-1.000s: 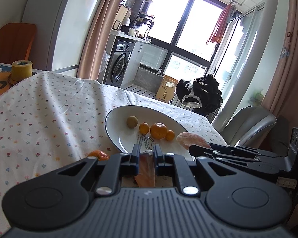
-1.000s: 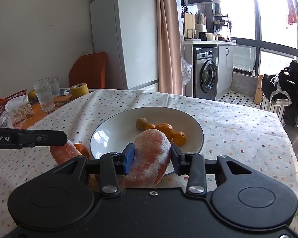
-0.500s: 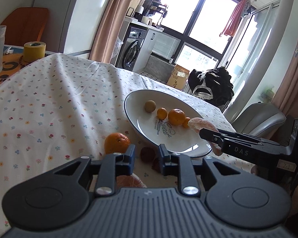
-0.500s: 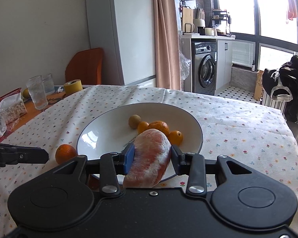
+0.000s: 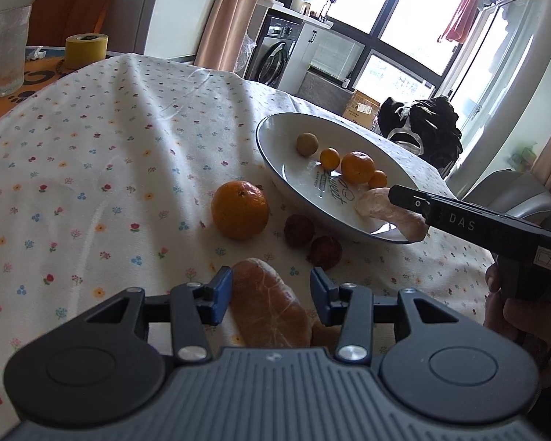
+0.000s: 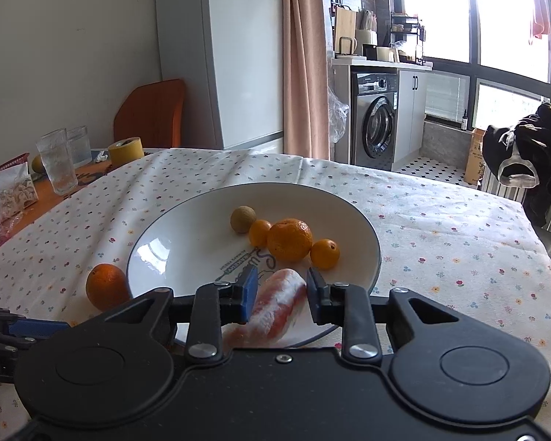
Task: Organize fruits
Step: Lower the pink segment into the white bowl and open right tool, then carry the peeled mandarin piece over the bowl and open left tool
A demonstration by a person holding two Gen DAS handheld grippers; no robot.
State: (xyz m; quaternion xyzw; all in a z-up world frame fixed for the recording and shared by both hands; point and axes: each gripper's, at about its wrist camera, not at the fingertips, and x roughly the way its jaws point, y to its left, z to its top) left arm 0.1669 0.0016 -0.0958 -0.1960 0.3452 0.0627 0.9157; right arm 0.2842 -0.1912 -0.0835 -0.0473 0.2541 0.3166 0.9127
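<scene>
Floral tablecloth, white plate, pale-orange peeled segment, white-veined

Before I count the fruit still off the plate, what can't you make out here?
- Left wrist view: near end of the peeled segment on the cloth, hidden behind the left gripper.
- Right wrist view: the orange hides whatever lies behind it.
- Plate lettering: too small to read.

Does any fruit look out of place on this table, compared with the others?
Yes. One orange and two dark wrinkled fruits lie on the tablecloth beside the plate, not in it. A peeled segment also lies on the cloth between the open left tongs.
</scene>
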